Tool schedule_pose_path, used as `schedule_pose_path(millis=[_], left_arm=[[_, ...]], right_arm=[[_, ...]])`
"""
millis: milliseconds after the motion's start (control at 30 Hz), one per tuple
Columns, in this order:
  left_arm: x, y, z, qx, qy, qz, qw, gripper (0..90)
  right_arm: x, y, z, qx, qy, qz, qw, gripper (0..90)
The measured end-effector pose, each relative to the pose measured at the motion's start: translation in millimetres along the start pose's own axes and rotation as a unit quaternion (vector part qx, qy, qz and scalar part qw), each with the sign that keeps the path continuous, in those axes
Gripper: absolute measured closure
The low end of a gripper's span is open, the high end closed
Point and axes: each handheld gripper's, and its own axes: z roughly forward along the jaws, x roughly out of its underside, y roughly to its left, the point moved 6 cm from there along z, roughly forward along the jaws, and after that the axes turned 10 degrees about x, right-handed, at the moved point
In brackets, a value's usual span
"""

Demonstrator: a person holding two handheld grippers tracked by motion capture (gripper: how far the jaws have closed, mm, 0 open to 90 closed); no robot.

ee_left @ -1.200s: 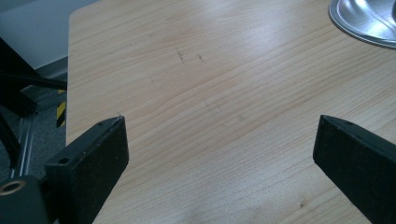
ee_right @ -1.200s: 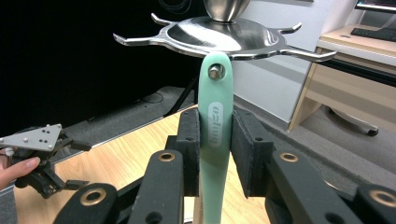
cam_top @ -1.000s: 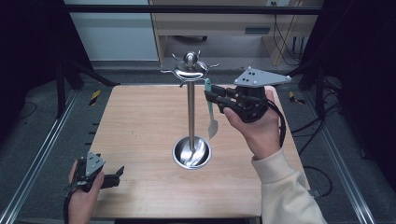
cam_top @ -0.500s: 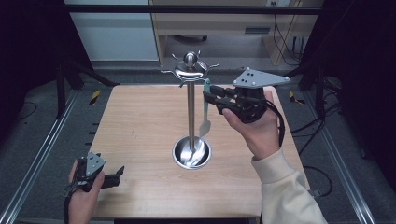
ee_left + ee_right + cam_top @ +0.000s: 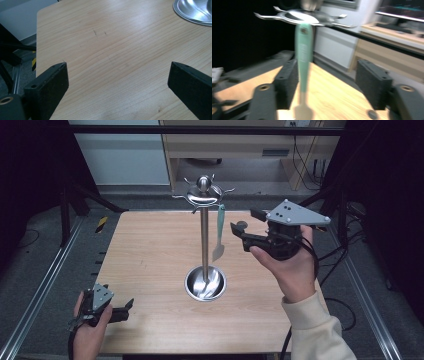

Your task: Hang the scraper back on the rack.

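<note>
We've got the green-handled spatula [image 5: 219,231] hanging off the rack [image 5: 204,195] hook at about 3 o'clock of the pole, our right gripper [image 5: 243,231] has just been opening with the handle loose between its jaws, left gripper [image 5: 127,306] idle and open, so pulling back crooked could swing it off.

- A wooden table [image 5: 150,255] carries a steel stand [image 5: 204,240]; its thin pole rises from a round shiny base dish [image 5: 205,283] to a hooked crown at the top
- A green-handled utensil [image 5: 219,231] hangs from one hook, just right of the pole, its pale blade pointing down
- The right gripper [image 5: 239,231], held up in the right hand [image 5: 287,265], sits just right of the utensil; its jaws have just been opening and stand apart, clear of the handle
- The left gripper [image 5: 127,306] rests low at the table's near left corner in the left hand [image 5: 90,320]; jaws pointing right
</note>
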Motion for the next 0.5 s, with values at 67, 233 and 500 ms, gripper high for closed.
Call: schedule_pose_path(millis=[67,233,500], left_arm=[[-0.4,-1.0,1.0,0.002,0.0,0.0,1.0,3.0],[-0.5,0.2,3.0,0.002,0.003,0.001,1.0,3.0],[0.0,-0.2,1.5,0.001,0.0,-0.001,1.0,3.0]], right_arm=[[5.3,-7.9,-4.8,0.025,0.0,-0.003,0.9997,26.9],[24.4,-26.2,-8.6,0.052,0.004,0.015,0.9985,17.9],[71.2,-40.4,-11.8,0.066,0.028,0.039,0.9966,10.3]])
